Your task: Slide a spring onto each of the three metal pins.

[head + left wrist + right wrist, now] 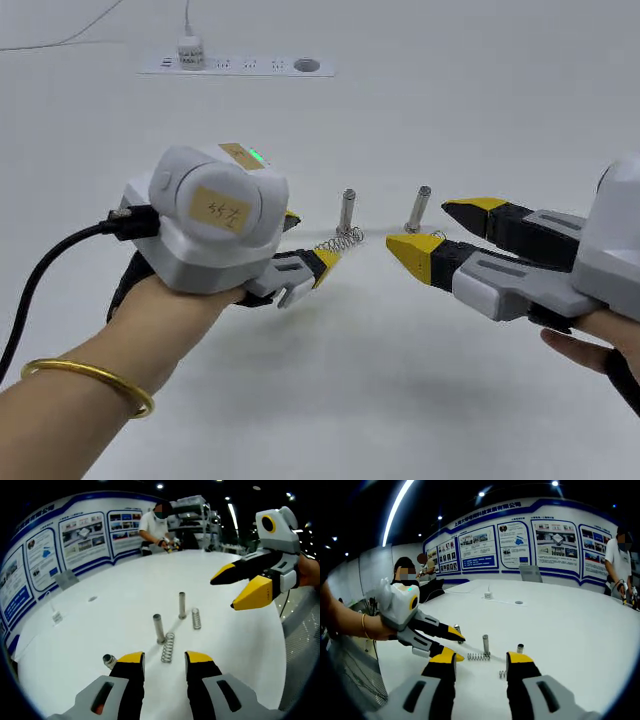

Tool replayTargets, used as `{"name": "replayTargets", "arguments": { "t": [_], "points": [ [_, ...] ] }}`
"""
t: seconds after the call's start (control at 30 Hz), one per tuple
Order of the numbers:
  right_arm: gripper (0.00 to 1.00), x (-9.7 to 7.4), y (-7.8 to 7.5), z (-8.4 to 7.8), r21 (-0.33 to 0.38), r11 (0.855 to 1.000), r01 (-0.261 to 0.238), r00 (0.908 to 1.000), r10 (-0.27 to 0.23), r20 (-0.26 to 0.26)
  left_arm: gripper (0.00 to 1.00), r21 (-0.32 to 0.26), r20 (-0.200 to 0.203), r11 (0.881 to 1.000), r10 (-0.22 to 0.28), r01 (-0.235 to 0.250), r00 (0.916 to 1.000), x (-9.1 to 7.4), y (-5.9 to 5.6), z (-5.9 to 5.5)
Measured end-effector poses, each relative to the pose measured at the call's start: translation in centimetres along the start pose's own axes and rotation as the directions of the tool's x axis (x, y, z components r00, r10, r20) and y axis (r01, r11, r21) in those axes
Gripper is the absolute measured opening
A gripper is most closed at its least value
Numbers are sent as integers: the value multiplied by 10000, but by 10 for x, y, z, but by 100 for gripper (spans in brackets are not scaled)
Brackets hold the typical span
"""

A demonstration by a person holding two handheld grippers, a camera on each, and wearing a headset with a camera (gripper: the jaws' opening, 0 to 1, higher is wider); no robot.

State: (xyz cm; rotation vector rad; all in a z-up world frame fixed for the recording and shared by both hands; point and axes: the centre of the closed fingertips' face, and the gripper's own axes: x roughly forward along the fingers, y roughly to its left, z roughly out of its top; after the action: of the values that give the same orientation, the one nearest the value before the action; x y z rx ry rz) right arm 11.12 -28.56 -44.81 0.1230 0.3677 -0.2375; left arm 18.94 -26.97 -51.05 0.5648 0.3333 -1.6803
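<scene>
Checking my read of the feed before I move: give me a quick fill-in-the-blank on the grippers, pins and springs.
1. The left gripper has its jaws ___, with the near spring lying on the table just ahead of them.
2. The jaw tips of the right gripper are coloured ___.
3. The pin closest to the right gripper stands ___ on the table.

Missing words: open; yellow; upright.
</scene>
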Motion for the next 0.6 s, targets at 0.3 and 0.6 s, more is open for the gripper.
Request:
{"name": "replayTargets", "arguments": {
  "t": [0.3, 0.6],
  "points": [
    [41, -2, -2, -6, 200, 9997, 143, 9998, -141, -101, 25, -8, -229, 9998, -193, 192, 9996, 13, -3, -6],
    [41, -2, -3, -5, 295, 9993, 233, 9997, -231, -66, 21, -54, -458, 9994, -351, 349, 9983, 22, -6, -14]
  ]
}}
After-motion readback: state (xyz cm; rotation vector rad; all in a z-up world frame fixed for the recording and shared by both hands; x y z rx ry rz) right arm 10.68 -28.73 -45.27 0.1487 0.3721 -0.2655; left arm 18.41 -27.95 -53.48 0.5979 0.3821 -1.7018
